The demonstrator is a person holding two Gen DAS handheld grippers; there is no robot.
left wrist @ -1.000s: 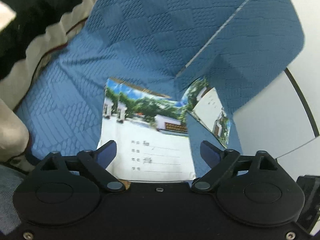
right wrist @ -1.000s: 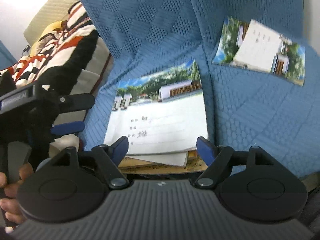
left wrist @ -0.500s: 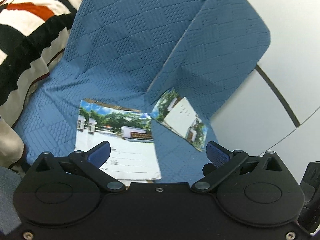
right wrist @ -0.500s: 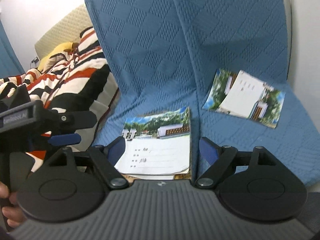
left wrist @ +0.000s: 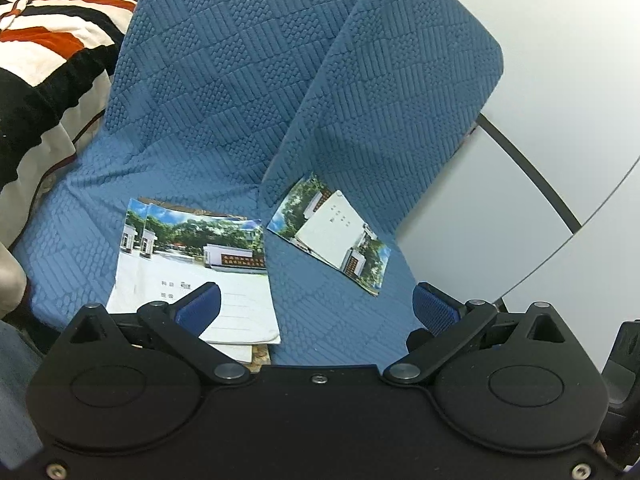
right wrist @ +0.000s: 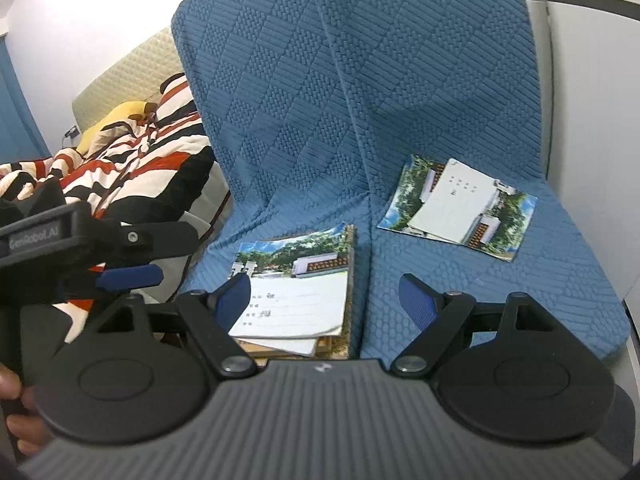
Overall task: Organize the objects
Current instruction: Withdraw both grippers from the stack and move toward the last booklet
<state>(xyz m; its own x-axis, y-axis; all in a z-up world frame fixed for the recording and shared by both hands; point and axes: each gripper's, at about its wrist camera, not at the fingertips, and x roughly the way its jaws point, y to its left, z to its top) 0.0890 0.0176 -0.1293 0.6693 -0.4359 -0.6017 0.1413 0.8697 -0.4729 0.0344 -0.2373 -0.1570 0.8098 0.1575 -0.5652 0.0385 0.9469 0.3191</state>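
Note:
A stack of notebooks with a photo cover (left wrist: 192,264) (right wrist: 296,280) lies on the left seat cushion of a blue quilted cover (left wrist: 224,92) (right wrist: 288,92). Two overlapping notebooks of the same kind (left wrist: 332,236) (right wrist: 460,208) lie on the right cushion. My left gripper (left wrist: 316,306) hovers open above the front of the seat, its left pad over the stack's near corner and nothing between the pads. My right gripper (right wrist: 326,294) is also open and holds nothing, back from the stack's right edge. The left gripper's fingers (right wrist: 128,275) show at the left of the right wrist view.
A striped red, black and white blanket (left wrist: 48,40) (right wrist: 152,160) lies left of the seat, with a yellow soft thing (right wrist: 116,120) and a beige headboard (right wrist: 132,76) behind. White wall panels (left wrist: 540,200) stand to the right. A hand (right wrist: 12,400) grips the left tool.
Both grippers have drawn back and up from the stack, so both notebook groups and the seat backs now show. The left jaws stand wider than a second ago.

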